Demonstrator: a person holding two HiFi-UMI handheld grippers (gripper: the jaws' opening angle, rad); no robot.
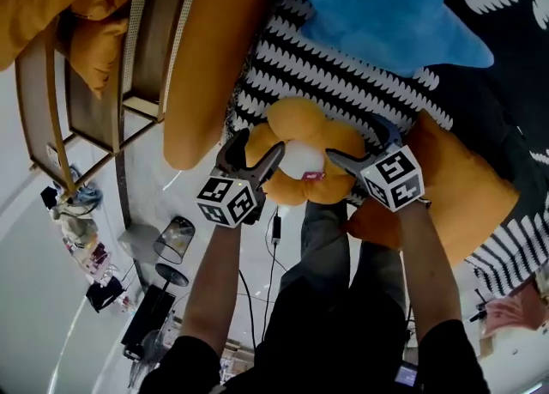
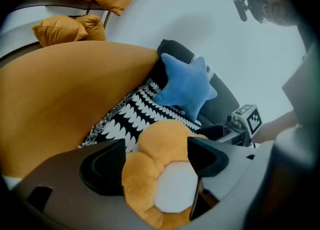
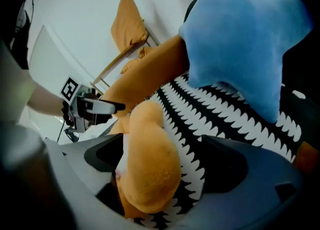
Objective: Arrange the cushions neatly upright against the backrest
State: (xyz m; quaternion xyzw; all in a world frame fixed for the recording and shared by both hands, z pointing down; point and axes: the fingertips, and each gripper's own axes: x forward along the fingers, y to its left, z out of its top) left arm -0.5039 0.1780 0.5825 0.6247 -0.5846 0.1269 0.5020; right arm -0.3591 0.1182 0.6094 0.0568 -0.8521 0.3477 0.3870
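Between left gripper (image 2: 155, 150) fingers (image 2: 102, 166), pinched flower cushion (image 2: 165, 194); loose inside right gripper (image 3: 165, 161)

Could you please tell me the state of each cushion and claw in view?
flower cushion: gripped by left claw.
left claw: shut on flower cushion.
right claw: open around flower cushion.
star cushion: resting on striped cushion.
striped cushion: partly under the star cushion.
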